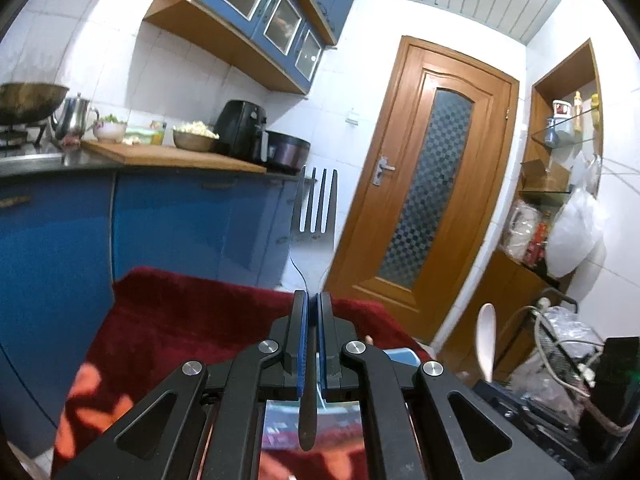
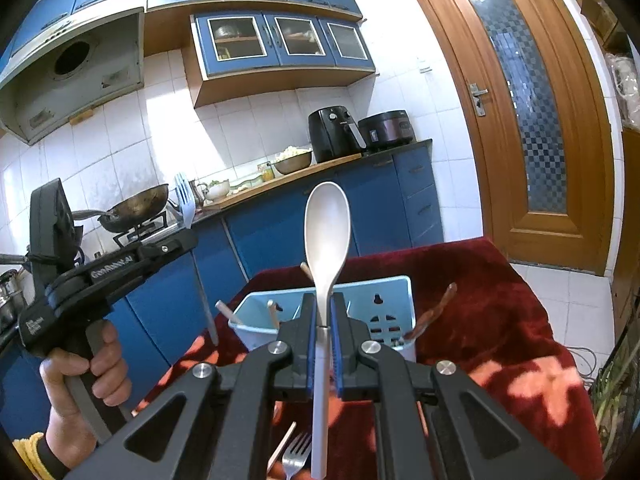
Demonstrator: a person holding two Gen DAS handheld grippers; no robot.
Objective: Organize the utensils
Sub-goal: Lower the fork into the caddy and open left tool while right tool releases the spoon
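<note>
My left gripper point(image 1: 312, 300) is shut on a metal fork point(image 1: 316, 216), tines up, held high above the red-clothed table point(image 1: 180, 320). It also shows in the right wrist view point(image 2: 176, 236), with the fork point(image 2: 185, 200) pointing up. My right gripper point(image 2: 323, 300) is shut on a white spoon point(image 2: 327, 228), bowl up, just in front of a light blue utensil holder point(image 2: 396, 300) that holds several sticks and a brown utensil point(image 2: 434, 312). The spoon's bowl shows in the left wrist view point(image 1: 486, 332).
A second fork point(image 2: 296, 452) and a chopstick point(image 2: 282, 446) lie on the red cloth point(image 2: 500, 320) under my right gripper. Blue cabinets point(image 2: 300, 232) and a worktop with a wok point(image 2: 136, 206) stand behind. A wooden door point(image 1: 424, 184) is at right, with clutter point(image 1: 560, 360) beside it.
</note>
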